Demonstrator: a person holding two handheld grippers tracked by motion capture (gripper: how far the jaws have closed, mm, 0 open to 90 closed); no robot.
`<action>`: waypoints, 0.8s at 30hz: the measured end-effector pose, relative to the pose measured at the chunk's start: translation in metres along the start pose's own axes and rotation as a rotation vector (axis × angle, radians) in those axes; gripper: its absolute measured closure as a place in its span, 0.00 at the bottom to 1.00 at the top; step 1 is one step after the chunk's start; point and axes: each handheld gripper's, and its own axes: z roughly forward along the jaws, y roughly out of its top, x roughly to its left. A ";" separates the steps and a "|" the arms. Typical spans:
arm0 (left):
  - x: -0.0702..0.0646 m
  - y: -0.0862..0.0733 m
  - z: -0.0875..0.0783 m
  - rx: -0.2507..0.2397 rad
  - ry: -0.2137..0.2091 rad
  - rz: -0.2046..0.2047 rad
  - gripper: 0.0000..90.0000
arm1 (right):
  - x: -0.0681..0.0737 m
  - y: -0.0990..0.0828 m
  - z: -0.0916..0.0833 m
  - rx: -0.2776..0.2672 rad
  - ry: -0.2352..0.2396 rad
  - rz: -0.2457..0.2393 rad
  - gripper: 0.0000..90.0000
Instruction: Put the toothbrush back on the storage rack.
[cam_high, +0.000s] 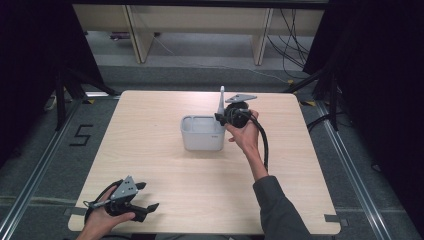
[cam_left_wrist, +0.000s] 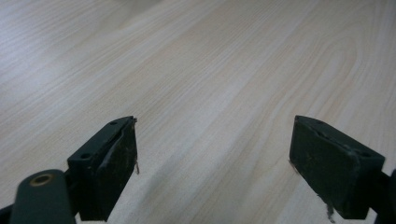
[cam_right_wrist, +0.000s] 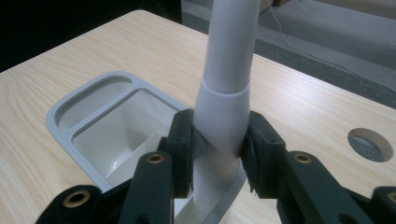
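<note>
Pale grey plastic handle (cam_right_wrist: 229, 93), long axis near upright, free end pointing up, lower end down inside the grey bin (cam_high: 190, 137) at its right edge. Right gripper (cam_right_wrist: 219, 140) clamps the handle's thicker collar between both jaws. Bin sits mid-table (cam_high: 150, 165), two compartments. Left gripper (cam_left_wrist: 212, 158) spread wide over bare wood at near-left corner, holding nothing.

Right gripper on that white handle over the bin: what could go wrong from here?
1. The right gripper pinches the white handle on a smooth, tapered section, so it could slip or twist in the jaws.
2. The handle stands at the grey bin's right rim; a sideways pull might tip or drag the bin.
3. The left gripper sits open near the table's front edge, too far to steady anything.
</note>
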 end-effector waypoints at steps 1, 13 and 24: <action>0.000 0.000 0.000 -0.004 -0.002 -0.002 0.17 | 0.001 0.000 0.000 0.004 -0.003 0.016 0.74; 0.000 0.000 0.000 0.003 -0.003 0.003 0.17 | 0.000 -0.002 0.000 0.002 -0.007 0.004 0.74; 0.000 0.000 0.000 0.001 -0.001 -0.001 0.17 | 0.001 0.000 0.000 -0.014 -0.007 0.011 0.71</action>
